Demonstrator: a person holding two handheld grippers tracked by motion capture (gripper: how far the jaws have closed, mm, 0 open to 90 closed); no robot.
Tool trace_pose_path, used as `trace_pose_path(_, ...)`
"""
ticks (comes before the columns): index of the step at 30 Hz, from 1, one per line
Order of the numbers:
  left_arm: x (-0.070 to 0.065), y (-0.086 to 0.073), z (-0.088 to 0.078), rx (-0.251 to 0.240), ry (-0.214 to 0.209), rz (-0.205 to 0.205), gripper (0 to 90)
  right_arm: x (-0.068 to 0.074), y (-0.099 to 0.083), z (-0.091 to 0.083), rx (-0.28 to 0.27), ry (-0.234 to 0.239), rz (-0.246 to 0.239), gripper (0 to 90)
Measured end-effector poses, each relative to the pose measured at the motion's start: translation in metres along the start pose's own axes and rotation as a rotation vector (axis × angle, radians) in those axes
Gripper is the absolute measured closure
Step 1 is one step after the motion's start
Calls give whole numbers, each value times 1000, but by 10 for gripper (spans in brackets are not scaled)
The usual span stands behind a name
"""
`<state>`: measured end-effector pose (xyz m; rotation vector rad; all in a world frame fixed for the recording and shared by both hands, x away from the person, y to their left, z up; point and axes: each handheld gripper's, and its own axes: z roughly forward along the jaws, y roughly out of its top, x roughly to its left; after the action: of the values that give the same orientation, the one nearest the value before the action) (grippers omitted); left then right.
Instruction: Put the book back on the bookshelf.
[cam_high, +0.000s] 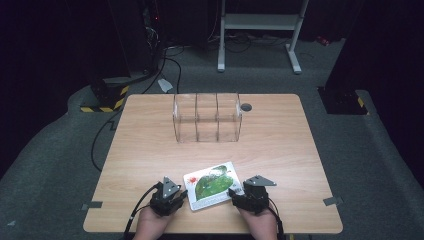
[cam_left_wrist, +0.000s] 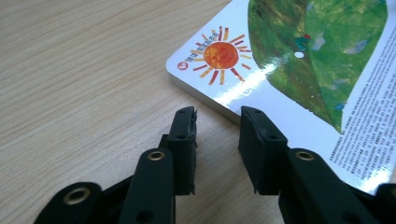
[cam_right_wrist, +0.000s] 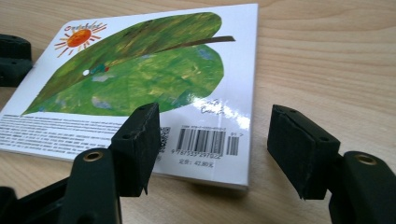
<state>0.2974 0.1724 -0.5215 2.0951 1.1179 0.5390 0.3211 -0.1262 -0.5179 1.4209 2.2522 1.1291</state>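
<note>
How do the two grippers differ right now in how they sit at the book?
The left gripper has its fingers close together at the book's sun corner; the right gripper has them wide apart at the barcode corner. In the left gripper view one finger overlaps the cover; the right gripper straddles its corner. Neither clearly clamps the book.

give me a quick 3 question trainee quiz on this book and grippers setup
1. True or false: the white board book with the green leaf cover lies flat on the light wooden table.
2. What stands beyond the book? A) clear plastic three-compartment organizer B) red bowl C) metal pan
3. Which corner of the book shows between the jaws of the right gripper?

Key
1. True; the left gripper is at its sun-printed corner.
2. A; the clear plastic three-compartment organizer stands upright and apart from the book.
3. The barcode corner; the jaws stand wide, pads not pressing.
</note>
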Motion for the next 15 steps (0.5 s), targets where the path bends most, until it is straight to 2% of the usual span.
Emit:
trace_pose_path(6,-7,-2,-2,-5,7,37,729,6,-1,-1,3,-3,-27,357)
trace_pose_path(14,4,3,4,-3,-6,-24,744,9,1,5,1,5,-17,351)
trace_pose_path(15,8,4,6,-4,1,-29,754,9,3,8,-1,7,3,350)
